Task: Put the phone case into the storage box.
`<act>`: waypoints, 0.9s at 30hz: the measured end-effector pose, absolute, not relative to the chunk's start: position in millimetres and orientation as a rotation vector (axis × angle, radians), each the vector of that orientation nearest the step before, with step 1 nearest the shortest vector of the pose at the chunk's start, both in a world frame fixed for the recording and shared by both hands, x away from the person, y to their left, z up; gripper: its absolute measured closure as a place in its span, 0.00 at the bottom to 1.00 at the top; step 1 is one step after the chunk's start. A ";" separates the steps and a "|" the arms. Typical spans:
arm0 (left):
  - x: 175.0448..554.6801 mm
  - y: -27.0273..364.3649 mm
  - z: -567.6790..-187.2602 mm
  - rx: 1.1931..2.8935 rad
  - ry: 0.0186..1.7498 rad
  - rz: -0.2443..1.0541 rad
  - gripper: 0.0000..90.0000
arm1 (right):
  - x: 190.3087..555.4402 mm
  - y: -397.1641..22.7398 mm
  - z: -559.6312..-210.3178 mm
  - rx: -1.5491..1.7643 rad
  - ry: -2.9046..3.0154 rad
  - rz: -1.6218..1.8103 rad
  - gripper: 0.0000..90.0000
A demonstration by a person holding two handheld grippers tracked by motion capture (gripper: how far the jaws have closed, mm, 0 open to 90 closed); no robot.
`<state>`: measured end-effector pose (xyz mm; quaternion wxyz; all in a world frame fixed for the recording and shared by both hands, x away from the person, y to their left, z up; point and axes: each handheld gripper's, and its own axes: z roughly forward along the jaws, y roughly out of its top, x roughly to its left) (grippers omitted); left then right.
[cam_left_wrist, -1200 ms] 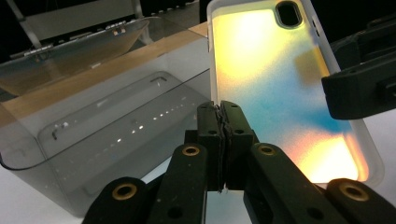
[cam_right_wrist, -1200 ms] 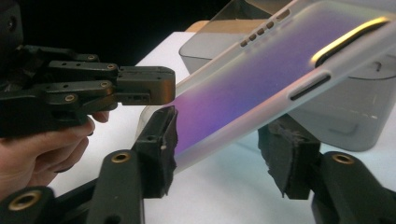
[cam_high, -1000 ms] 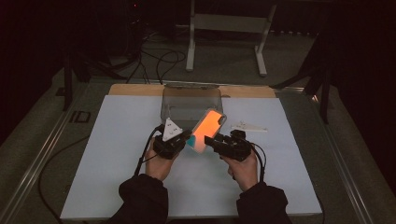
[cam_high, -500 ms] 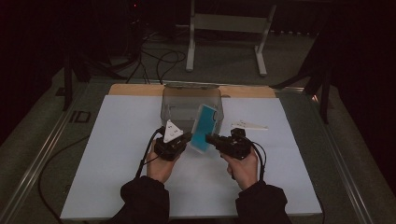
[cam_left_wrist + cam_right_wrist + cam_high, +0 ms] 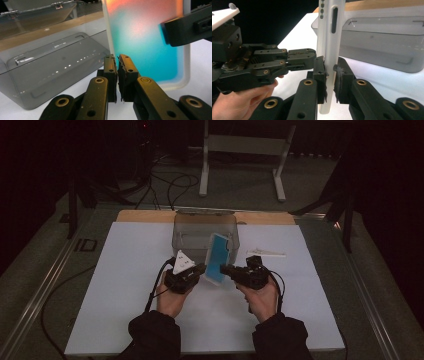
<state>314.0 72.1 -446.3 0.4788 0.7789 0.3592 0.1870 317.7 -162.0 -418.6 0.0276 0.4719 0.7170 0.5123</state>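
Phone case flips from orange to blue

Phone case [image 5: 218, 259] sits up in the air between the two hands, just in front of the clear plastic box [image 5: 205, 234] on the white worktop [image 5: 125, 270]. A second ago the side turned up to the high view glowed orange. Half a second ago it showed blue, and it shows blue now too. So the case was turned over, and now it stands more on its edge.

The right hand-held gripper [image 5: 329, 68] pinches the white rim of the case, one jaw on each side. The left hand-held gripper [image 5: 117, 58] has its jaws pressed almost together, right at the case's edge. I cannot tell if it grips the rim or just touches it.

The box is open, with its lid tipped back. I think the turn gets the case ready to go into the box, thin side first. A small white stick [image 5: 266, 253] lies on the worktop to the right, well apart.
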 end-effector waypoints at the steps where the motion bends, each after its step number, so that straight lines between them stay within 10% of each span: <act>1: 314.0 72.1 -446.3 1.901 0.877 0.457 0.93 | 317.7 -162.0 -418.6 1.457 2.214 1.582 0.90; 27: 304.3 105.1 -432.6 1.833 0.940 0.586 0.40 | 319.5 -159.7 -415.2 1.448 2.230 1.541 0.91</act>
